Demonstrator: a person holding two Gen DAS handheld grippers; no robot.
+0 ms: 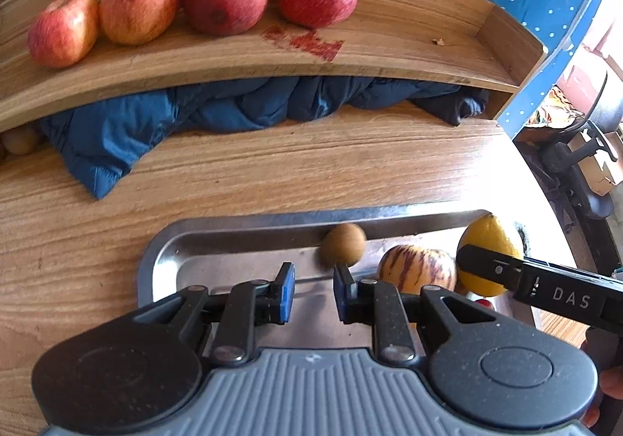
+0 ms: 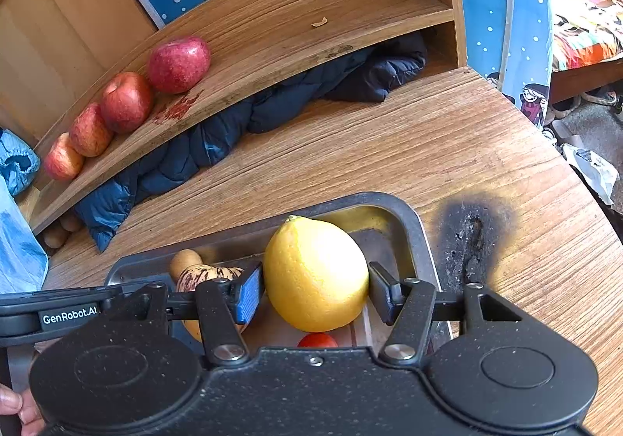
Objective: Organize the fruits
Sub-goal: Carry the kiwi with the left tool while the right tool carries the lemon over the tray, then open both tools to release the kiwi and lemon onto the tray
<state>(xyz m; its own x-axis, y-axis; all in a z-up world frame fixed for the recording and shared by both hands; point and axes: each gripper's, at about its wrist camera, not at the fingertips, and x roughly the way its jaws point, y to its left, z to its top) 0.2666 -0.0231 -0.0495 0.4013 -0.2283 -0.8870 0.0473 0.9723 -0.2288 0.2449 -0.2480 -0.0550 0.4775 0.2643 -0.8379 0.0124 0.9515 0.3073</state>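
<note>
Far ahead of both pairs of fingers, four red apples [image 1: 187,7] sit in a row on the left part of the wooden shelf [image 1: 409,30]. The right part of the shelf is bare. A blue jacket [image 1: 175,124] is stuffed under the shelf.

The left gripper [image 1: 313,290] hangs over the metal tray [image 1: 163,253] on the bench [image 1: 272,171]. Its fingers are partly apart and hold nothing. A small brown fruit [image 1: 343,244] lies just ahead of them. A striped fruit [image 1: 416,266] lies to their right.

The right gripper [image 2: 315,290] has its fingers spread wide around the yellow lemon [image 2: 315,272]. The left pad touches the lemon. The right pad looks like it just touches too. So I think this step is grabbing the lemon. A small red fruit [image 2: 317,339] peeks out below it.

Next, the fingers need to grip the lemon well, lift it out of the tray, and carry it to the bare part of the shelf.
</note>
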